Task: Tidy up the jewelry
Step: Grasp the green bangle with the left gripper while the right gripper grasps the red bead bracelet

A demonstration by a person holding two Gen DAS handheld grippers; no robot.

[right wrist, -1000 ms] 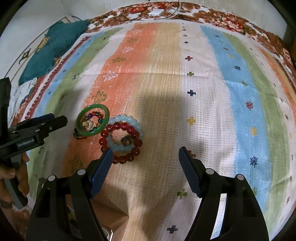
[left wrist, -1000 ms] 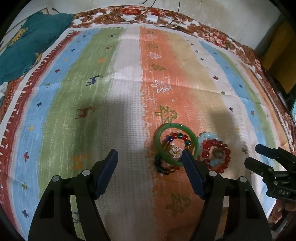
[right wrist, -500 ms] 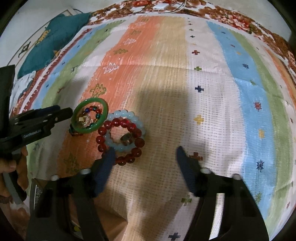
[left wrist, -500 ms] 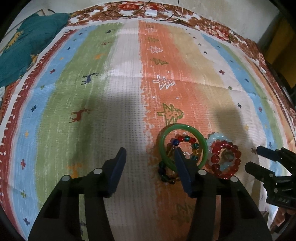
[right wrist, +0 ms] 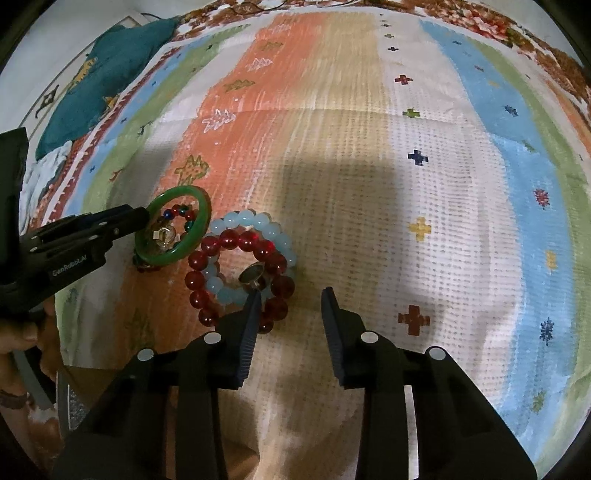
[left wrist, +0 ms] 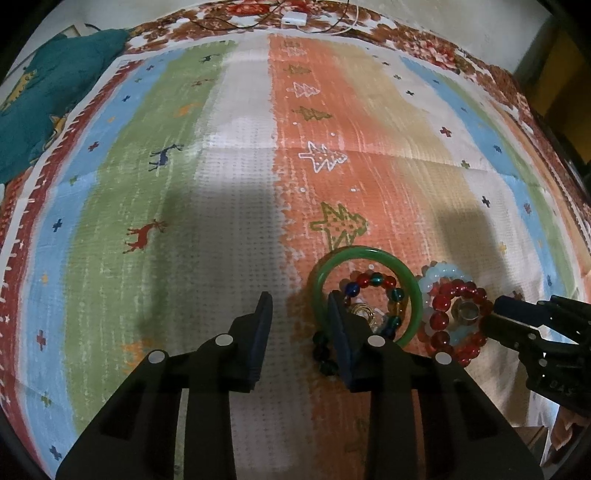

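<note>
Left gripper [left wrist: 299,314] and right gripper [right wrist: 290,304] both just narrowed — jaws still apart, gripping nothing. Green bangle [left wrist: 413,291] lay on striped cloth [left wrist: 229,206], touching right finger of left gripper; red bead bracelet [right wrist: 236,240] beside it, under right gripper's left finger.

right gripper [right wrist: 290,308] jaws closing, empty | left finger overlaps red bead bracelet [right wrist: 236,273]

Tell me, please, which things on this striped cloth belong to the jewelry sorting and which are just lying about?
Belonging to the job:
- green bangle
- multicolored bead bracelet
- red bead bracelet
- pale blue bead bracelet
- metal ring

Lying about:
- teal cushion
- white charger and cables
- striped cloth
</note>
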